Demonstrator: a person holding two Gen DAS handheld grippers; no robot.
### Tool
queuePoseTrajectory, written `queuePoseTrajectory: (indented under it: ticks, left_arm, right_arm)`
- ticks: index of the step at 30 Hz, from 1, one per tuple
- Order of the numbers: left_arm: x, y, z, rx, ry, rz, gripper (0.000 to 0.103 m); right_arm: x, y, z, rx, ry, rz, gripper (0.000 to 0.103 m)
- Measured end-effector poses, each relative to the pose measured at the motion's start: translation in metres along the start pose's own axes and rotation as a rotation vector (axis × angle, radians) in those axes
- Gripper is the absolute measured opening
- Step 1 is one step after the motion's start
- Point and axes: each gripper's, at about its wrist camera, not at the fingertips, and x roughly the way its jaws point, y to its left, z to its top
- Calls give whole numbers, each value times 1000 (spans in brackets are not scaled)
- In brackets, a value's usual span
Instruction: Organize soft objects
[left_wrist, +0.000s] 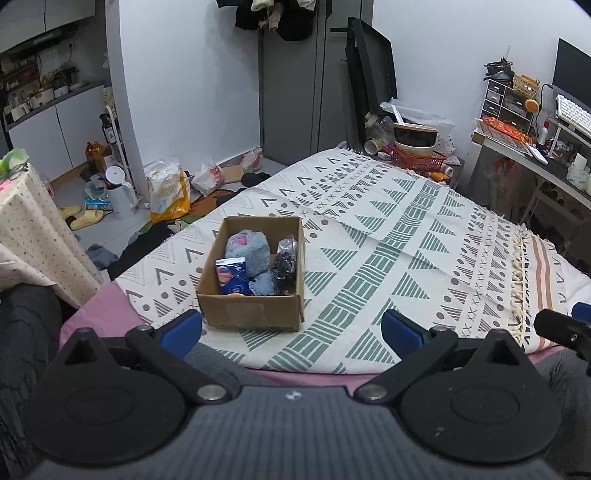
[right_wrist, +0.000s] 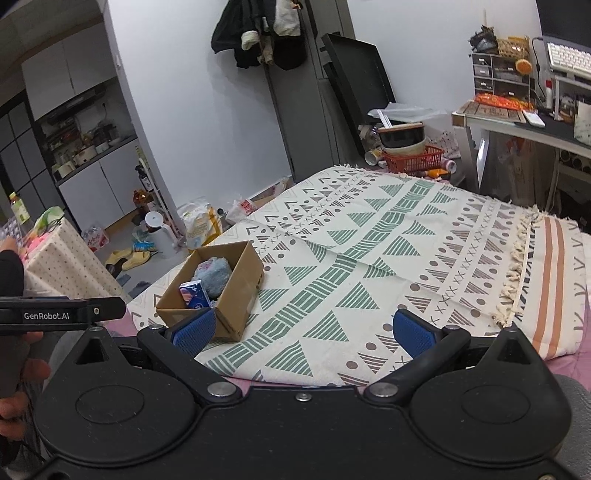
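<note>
A brown cardboard box (left_wrist: 255, 312) (right_wrist: 236, 299) stands on the patterned bedspread (left_wrist: 388, 236) (right_wrist: 369, 236) near its front left corner. Inside lie a fluffy blue plush (left_wrist: 246, 249) (right_wrist: 214, 275), a dark blue packet (left_wrist: 232, 281) (right_wrist: 194, 293), a small blue cloth piece (left_wrist: 263, 284) and a black bundle in clear wrap (left_wrist: 284, 266). My left gripper (left_wrist: 291, 328) hangs open just in front of the box, nothing between its blue pads. My right gripper (right_wrist: 303, 330) is open too, its left pad (right_wrist: 195, 328) overlapping the box's near corner in view.
A pink sheet edge (left_wrist: 99, 314) shows under the bedspread. A dotted cloth-covered table (left_wrist: 33, 229) stands left, a cluttered desk (left_wrist: 535, 155) right, a red basket with bowls (left_wrist: 417, 155) behind the bed. Bags, slippers and a kettle litter the floor. A hand (right_wrist: 22, 369) holds the other gripper at left.
</note>
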Motion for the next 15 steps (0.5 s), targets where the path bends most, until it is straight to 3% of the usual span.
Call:
queuePoseTrajectory:
  ticks: [15]
  left_arm:
    - [-22,1,-1,13,-29,-15,102]
  right_arm:
    - [-12,13,0,-49,-8,-21,103]
